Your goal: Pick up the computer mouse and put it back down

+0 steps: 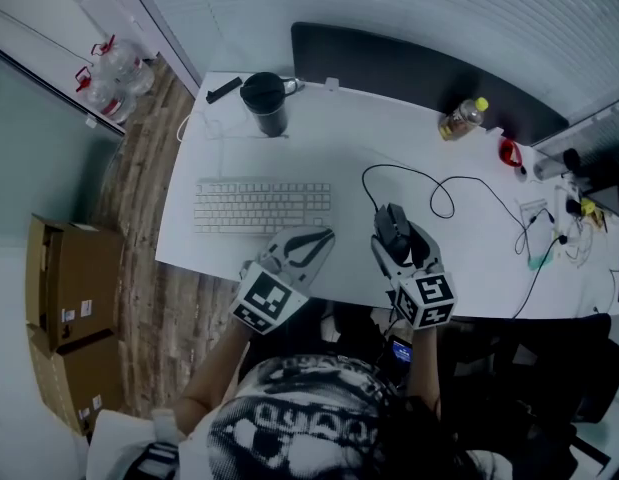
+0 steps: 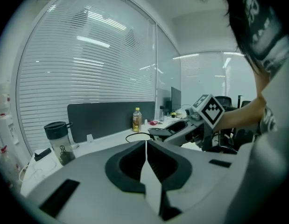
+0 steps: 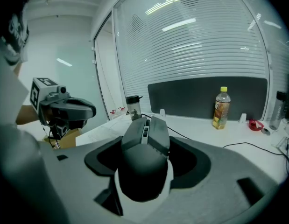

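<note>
Mouse-holding falls to the right claw (image 1: 398, 250), which sits near the front edge of the white counter (image 1: 339, 153) with its jaws pinched on the sides of the dark computer mouse (image 3: 143, 164). The rounded back of the mouse faces the right gripper view's camera and its two buttons point away toward the dark partition (image 3: 207, 97). Whether the mouse rests on the counter or is raised off it cannot be told. A black cable (image 1: 429, 182) runs from the front of the mouse, loops across the counter and trails off to the right. The left claw (image 2: 146, 164) hangs just beside the right one, over the counter's front edge below the white keyboard (image 1: 261, 206), with its jaws pressed together and nothing between them. Farther back stand a dark lidded tumbler (image 1: 265, 105), beyond the keyboard, and a yellow-capped bottle (image 1: 462, 119), close to the partition. Cardboard boxes (image 1: 69, 288) sit on the wooden floor to the left of the counter.
</note>
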A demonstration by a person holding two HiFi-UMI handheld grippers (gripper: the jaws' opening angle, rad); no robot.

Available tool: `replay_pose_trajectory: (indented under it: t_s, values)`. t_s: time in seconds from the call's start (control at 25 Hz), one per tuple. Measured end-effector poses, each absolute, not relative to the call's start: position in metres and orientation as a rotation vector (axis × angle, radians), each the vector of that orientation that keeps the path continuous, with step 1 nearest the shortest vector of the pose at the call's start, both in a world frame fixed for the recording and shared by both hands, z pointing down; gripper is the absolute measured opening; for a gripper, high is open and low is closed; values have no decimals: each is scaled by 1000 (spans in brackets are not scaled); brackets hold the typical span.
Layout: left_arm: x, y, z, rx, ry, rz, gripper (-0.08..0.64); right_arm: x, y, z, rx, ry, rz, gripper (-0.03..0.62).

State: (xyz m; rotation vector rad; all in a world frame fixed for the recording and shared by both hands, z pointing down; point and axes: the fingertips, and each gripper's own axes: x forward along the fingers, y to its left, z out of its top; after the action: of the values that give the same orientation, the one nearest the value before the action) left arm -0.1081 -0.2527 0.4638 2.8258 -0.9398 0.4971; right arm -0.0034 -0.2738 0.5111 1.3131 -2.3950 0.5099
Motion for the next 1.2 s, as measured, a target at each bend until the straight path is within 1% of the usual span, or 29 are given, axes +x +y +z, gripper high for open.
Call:
replay_pose_trajectory:
  t_s: [0.28, 0.52, 0.84, 1.2]
  values:
    - [-68, -238, 460, 2787, -1008, 488, 6, 31, -240, 502, 1292, -2440, 532, 298]
    - [-11, -223, 453, 2816, -963, 487, 6, 78, -228, 494, 1315, -2451, 519, 298]
    - [67, -216, 449, 2867, -903, 483, 6, 185, -232, 503, 1431, -2363, 488, 298]
    - [116, -212, 452, 2844, -954, 463, 6, 307, -253, 562, 1486, -2162, 503, 298]
